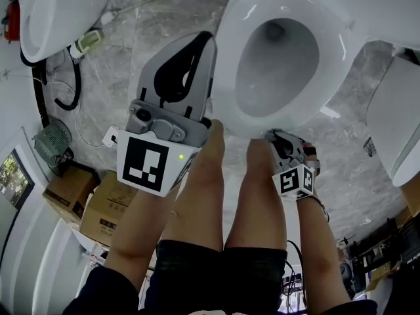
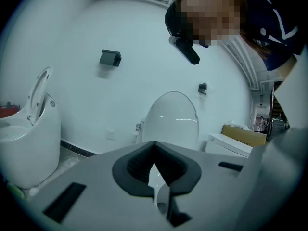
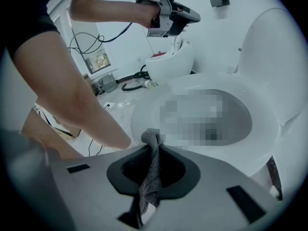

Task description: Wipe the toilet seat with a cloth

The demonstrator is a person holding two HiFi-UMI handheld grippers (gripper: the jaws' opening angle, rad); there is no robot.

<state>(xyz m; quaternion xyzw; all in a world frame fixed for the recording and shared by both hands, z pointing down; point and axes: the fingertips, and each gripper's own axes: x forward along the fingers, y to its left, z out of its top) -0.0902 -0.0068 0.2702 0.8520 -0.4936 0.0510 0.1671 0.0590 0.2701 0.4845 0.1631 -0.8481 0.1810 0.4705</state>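
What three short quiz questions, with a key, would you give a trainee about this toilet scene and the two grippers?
1. True or false: the left gripper holds the cloth.
2. Choose one. The toilet lid is: A) closed over the bowl; B) raised upright; C) lying on the floor.
3. Short answer: which gripper is down at the front rim of the toilet seat?

Key:
1. False. The left gripper is shut with nothing in it; the right gripper is shut on the cloth.
2. B.
3. The right gripper. The left gripper is held high above the seat.
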